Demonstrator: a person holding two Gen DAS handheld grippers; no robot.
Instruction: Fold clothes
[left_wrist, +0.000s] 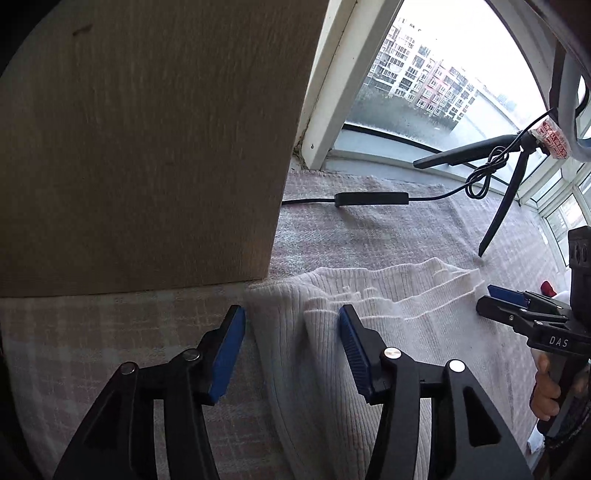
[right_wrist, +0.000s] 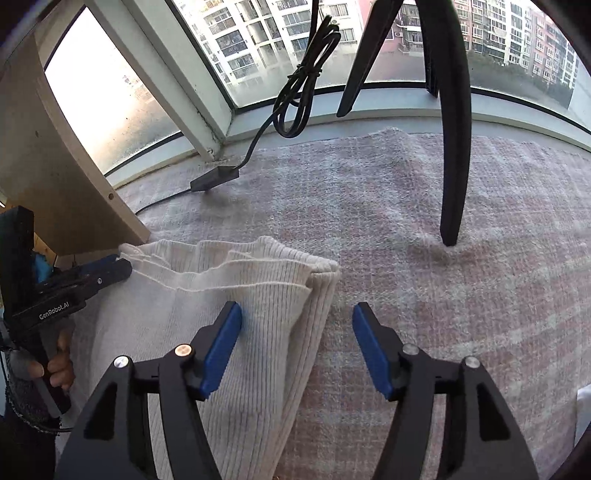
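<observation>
A white ribbed knit garment (left_wrist: 399, 332) (right_wrist: 166, 306) lies folded in layers on a pink checked blanket (left_wrist: 92, 332) (right_wrist: 461, 302). My left gripper (left_wrist: 291, 312) stands open over the garment's left edge, and its blue pads (left_wrist: 229, 350) do not press the cloth. My right gripper (right_wrist: 296, 308) stands open over the garment's right edge, one pad above the knit and the other above the blanket. Each gripper also shows from the side in the other view, the right gripper (left_wrist: 487, 301) and the left gripper (right_wrist: 118, 266), each held by a hand.
A wooden panel (left_wrist: 147, 147) (right_wrist: 55, 184) stands at the left, close to the garment's far corner. Black tripod legs (left_wrist: 498, 214) (right_wrist: 454, 184) rest on the blanket beyond the garment. A black cable with an inline box (left_wrist: 369, 198) (right_wrist: 214, 179) lies along the window sill (right_wrist: 369, 110).
</observation>
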